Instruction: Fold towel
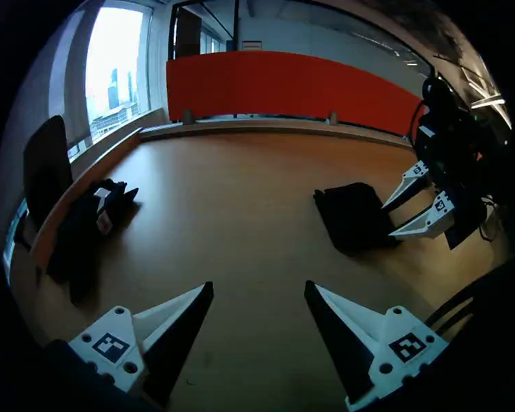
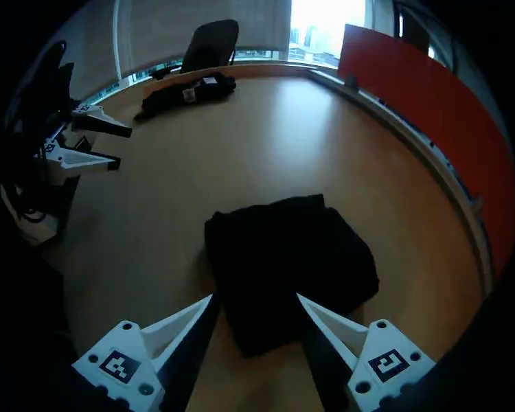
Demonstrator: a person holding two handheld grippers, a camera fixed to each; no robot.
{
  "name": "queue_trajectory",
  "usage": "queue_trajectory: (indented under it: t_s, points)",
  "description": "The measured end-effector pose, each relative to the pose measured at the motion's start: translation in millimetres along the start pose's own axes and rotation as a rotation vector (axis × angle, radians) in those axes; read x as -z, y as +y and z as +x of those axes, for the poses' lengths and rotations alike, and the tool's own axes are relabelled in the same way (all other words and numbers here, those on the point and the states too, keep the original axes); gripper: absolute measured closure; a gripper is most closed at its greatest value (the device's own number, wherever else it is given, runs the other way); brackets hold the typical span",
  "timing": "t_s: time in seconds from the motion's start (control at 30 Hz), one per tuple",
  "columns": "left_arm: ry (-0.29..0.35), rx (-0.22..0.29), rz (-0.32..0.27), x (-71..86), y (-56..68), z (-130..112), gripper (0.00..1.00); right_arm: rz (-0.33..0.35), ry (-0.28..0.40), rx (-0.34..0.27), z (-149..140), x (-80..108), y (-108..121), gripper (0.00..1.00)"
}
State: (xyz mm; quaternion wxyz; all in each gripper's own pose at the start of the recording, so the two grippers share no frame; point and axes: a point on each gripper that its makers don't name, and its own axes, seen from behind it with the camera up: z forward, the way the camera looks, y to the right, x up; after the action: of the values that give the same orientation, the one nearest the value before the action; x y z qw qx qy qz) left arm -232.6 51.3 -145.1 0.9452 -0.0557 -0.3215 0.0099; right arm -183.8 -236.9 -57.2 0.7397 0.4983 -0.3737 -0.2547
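Observation:
A black towel (image 2: 292, 264) lies folded into a thick rectangle on the wooden table (image 2: 271, 144). My right gripper (image 2: 256, 300) is open, and its two fingers reach over the towel's near edge, one on each side, without pressing on it. In the left gripper view the same towel (image 1: 352, 216) sits at mid right, with the right gripper (image 1: 388, 221) at its right edge. My left gripper (image 1: 257, 288) stands open over bare wood, well short of the towel, with nothing between its fingers. It appears in the right gripper view as the left gripper (image 2: 120, 145) at the far left.
A second heap of black cloth (image 1: 93, 220) with a white tag lies by the table's left rim, seen far back as the heap (image 2: 189, 93). A dark office chair (image 2: 213, 41) stands behind it by the windows. A red partition (image 1: 292, 86) lines the far edge.

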Motion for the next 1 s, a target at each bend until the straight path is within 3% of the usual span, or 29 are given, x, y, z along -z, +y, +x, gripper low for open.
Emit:
queue_trajectory:
  t_s: [0.37,0.73,1.0]
  points:
    - [0.003,-0.009,-0.007,2.3,1.7,3,0.01,-0.037,-0.03,-0.026,-28,11.0,1,0.25]
    - [0.001,-0.014,-0.007,3.7,1.5,2,0.01,-0.056,-0.054,-0.047,-42,9.4,-1,0.25]
    - [0.004,-0.014,-0.008,2.5,2.2,3,0.01,-0.065,-0.073,-0.067,-50,5.8,-2,0.32]
